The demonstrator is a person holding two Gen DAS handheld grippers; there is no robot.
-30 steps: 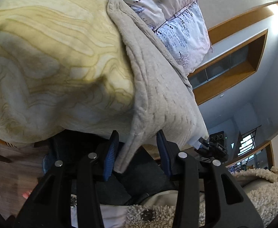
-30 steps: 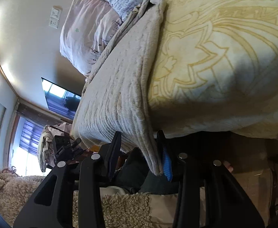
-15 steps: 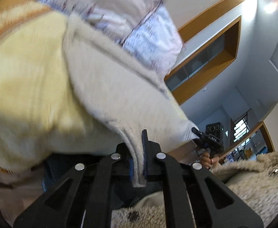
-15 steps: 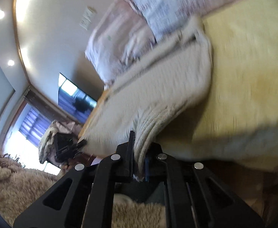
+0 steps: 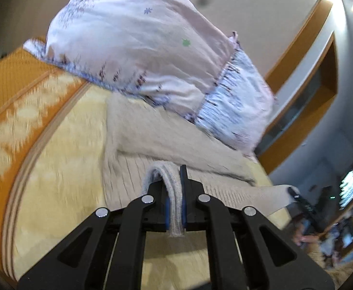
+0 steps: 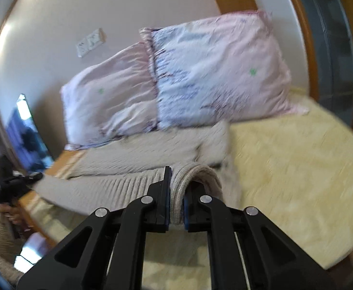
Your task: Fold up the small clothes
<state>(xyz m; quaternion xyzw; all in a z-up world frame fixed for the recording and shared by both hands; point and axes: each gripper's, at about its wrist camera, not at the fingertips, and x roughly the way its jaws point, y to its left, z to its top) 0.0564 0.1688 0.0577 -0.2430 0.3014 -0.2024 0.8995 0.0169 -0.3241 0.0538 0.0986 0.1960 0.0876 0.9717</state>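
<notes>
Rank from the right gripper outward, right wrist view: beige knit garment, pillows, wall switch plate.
1. beige knit garment: clamped in the right gripper, spread ahead on the bed.
2. pillows: behind the garment, against the wall.
3. wall switch plate: on the wall, upper left.

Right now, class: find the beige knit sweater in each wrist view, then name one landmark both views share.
Left wrist: beige knit sweater lies centre, its edge pinched in the left gripper.
Right wrist: sweater spreads centre-left, its edge in the right gripper.
Shared landmark: pink floral pillows behind it.
</notes>
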